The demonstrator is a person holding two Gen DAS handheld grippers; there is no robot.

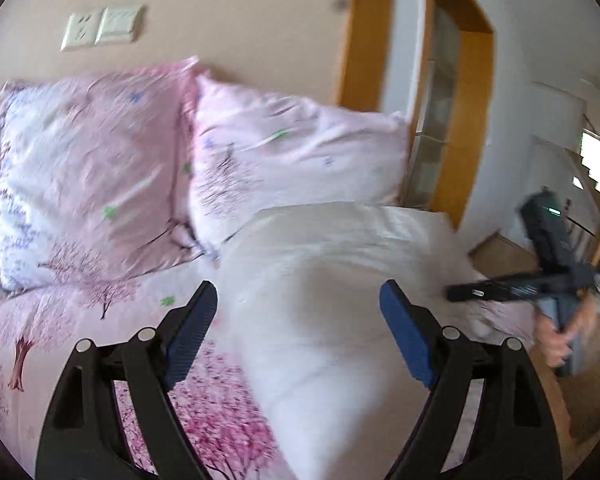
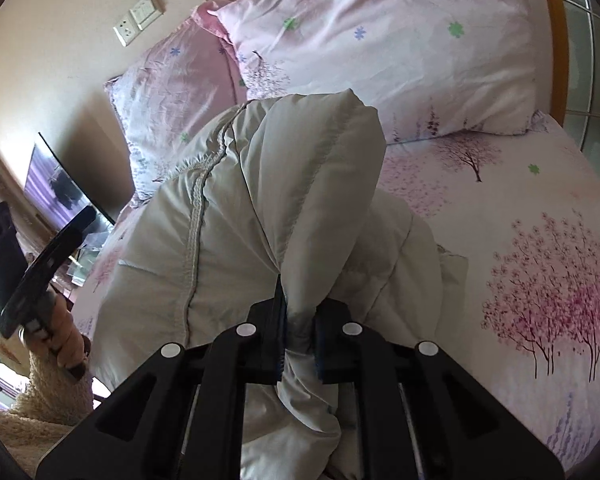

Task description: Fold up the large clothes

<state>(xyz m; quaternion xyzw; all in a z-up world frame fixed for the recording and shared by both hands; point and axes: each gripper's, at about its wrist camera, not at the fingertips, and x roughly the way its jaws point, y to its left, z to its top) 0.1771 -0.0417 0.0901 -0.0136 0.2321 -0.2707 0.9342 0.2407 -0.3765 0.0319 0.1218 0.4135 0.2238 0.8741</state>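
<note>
A white padded jacket (image 1: pixel 332 304) lies in a thick heap on the bed. My left gripper (image 1: pixel 300 332) is open and empty, its blue-padded jaws spread wide just above the jacket's near part. My right gripper (image 2: pixel 298 340) is shut on a bunched fold of the jacket (image 2: pixel 260 216), which rises puffed up in front of its jaws. The right gripper also shows in the left wrist view (image 1: pixel 540 280) at the jacket's right edge, and the left gripper shows at the left of the right wrist view (image 2: pixel 40 264).
The bed sheet (image 2: pixel 520 240) has a pink tree print. Two pink pillows (image 1: pixel 88 176) (image 1: pixel 292 160) lean on the wall at the head. A wooden door frame (image 1: pixel 472 120) stands right of the bed. A framed picture (image 2: pixel 60 184) stands by the wall.
</note>
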